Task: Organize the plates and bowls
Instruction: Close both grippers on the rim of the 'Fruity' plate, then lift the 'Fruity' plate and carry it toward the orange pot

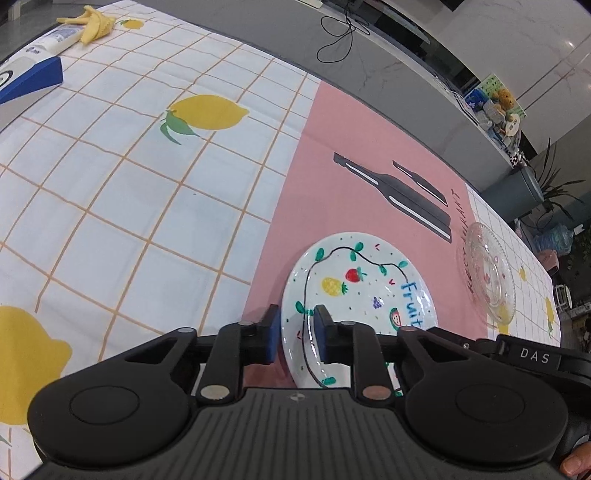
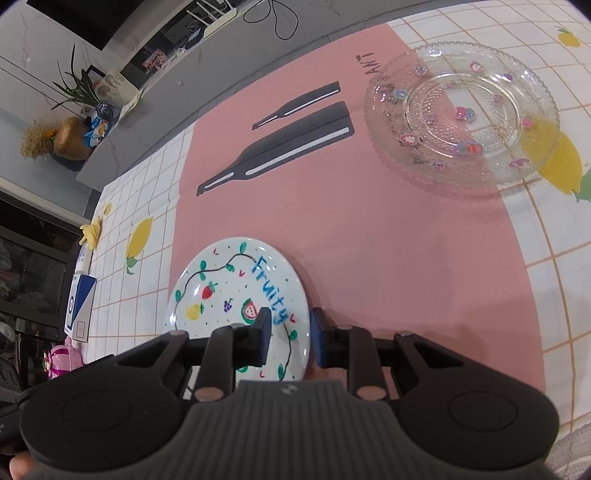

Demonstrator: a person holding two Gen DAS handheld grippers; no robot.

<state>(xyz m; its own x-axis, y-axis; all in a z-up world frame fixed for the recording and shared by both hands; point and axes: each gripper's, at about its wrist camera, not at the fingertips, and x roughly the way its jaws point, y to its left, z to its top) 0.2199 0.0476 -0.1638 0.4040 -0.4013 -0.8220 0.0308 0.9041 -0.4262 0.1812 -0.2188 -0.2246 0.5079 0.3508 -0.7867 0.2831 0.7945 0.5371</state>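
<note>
A white plate painted with fruit and the word "Fruity" (image 1: 354,291) (image 2: 236,295) lies on a pink placemat (image 1: 332,166) (image 2: 406,258). My left gripper (image 1: 297,332) straddles its left rim, one pad outside the edge and one on the plate's face, shut on the rim. On the opposite rim my right gripper (image 2: 290,332) is shut the same way, with one pad over the painted face and the other just outside the edge. A clear glass plate with small coloured decorations (image 1: 489,275) (image 2: 461,110) rests further right, half on the placemat.
A lemon-print checked tablecloth (image 1: 129,166) covers the table. At its far left end lie a blue-and-white box (image 1: 29,79) (image 2: 79,306), a white tube (image 1: 55,38) and a banana peel (image 1: 92,24) (image 2: 90,232). The table's far edge (image 1: 369,96) runs behind the placemat.
</note>
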